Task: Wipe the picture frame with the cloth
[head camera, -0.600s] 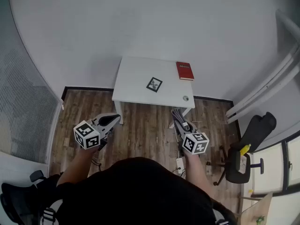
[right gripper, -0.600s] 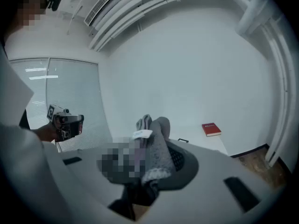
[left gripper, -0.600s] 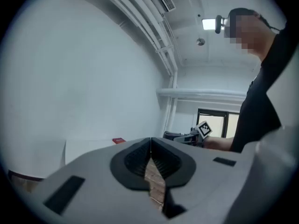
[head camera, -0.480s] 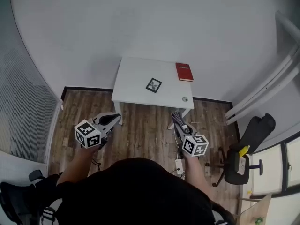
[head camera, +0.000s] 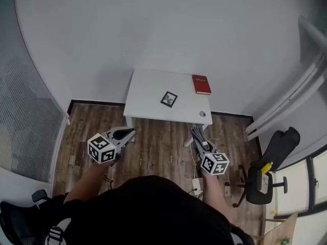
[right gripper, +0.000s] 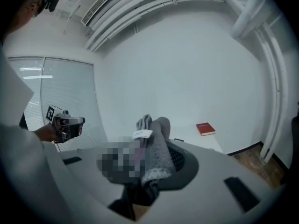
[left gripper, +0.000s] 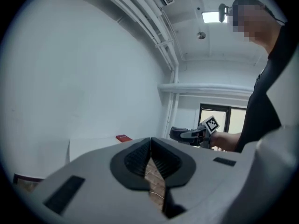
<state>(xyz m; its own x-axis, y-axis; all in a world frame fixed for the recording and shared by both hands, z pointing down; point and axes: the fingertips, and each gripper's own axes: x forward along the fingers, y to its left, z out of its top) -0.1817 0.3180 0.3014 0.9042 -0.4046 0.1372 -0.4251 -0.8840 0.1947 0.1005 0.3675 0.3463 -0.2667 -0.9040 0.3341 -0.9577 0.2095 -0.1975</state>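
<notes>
A small dark picture frame (head camera: 168, 99) lies flat near the middle of the white table (head camera: 148, 93) ahead of me. My right gripper (head camera: 195, 132) is shut on a folded grey cloth (right gripper: 156, 146), which sticks up between its jaws with a white tag on top. My left gripper (head camera: 131, 131) is shut with nothing between its ribbed pads (left gripper: 140, 158). Both grippers hang over the wooden floor, short of the table's near edge, the left one level with the right. Each gripper view shows the other gripper off to the side.
A red book (head camera: 201, 84) lies at the table's far right corner, and a small round object (head camera: 203, 114) sits near the front right corner. A black office chair (head camera: 265, 167) stands at the right. A power strip and cables lie on the floor under my hands.
Both grippers have moved slightly forward and to the right, nearer the table. The table sits a little lower in the head view. The jaws' states are unchanged.
</notes>
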